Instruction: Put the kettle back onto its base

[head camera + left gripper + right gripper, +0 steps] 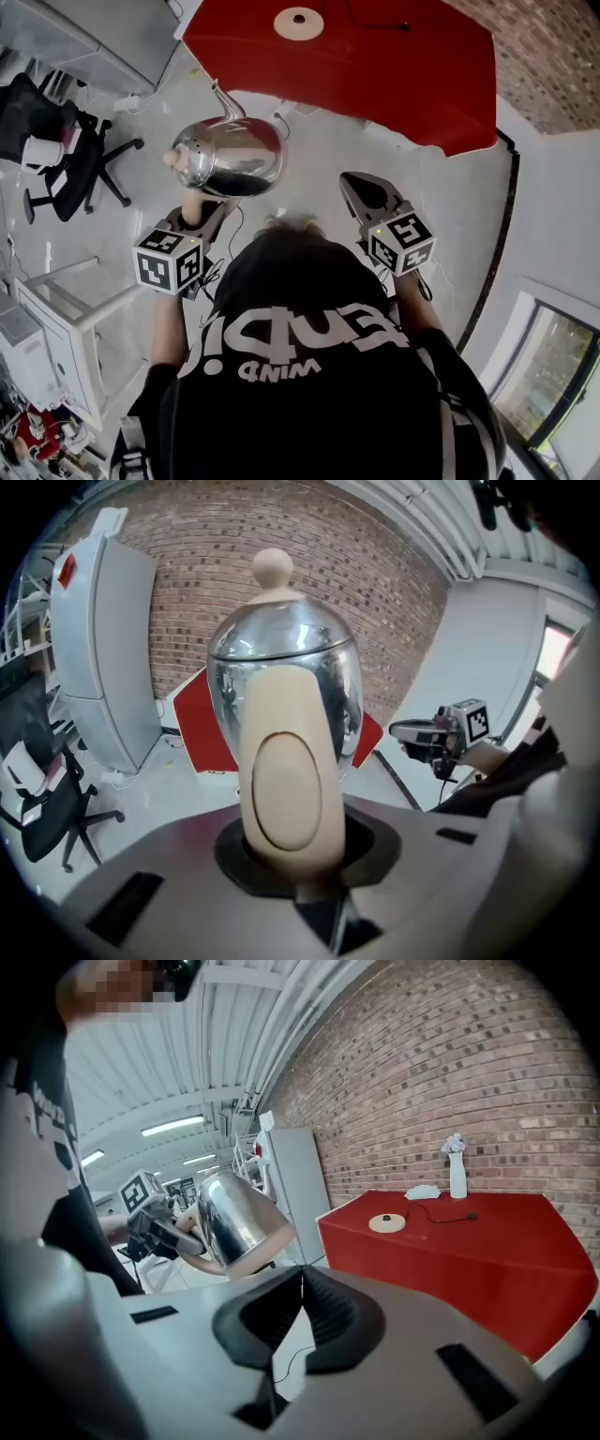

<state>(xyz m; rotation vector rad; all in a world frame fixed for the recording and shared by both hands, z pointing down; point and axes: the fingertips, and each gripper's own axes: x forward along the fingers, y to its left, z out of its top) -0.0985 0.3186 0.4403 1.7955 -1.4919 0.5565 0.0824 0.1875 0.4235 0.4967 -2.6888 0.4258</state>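
Kettle (230, 155) held in the air by the left gripper (202, 214), short of the red bench (403, 80).

The left gripper is clamped on the kettle's beige handle (286, 780), and the shiny body rises beyond it with the knob on top. The kettle hangs over the floor, on the near side of the bench, with its spout towards the bench. The round beige base (299, 22) lies on the bench, well apart from the kettle, with a black cable (441, 1214) running off to the right. The right gripper (361, 187) is to the right of the kettle, its jaws closed together with nothing between them. A white bottle (457, 1174) stands at the far edge of the bench.
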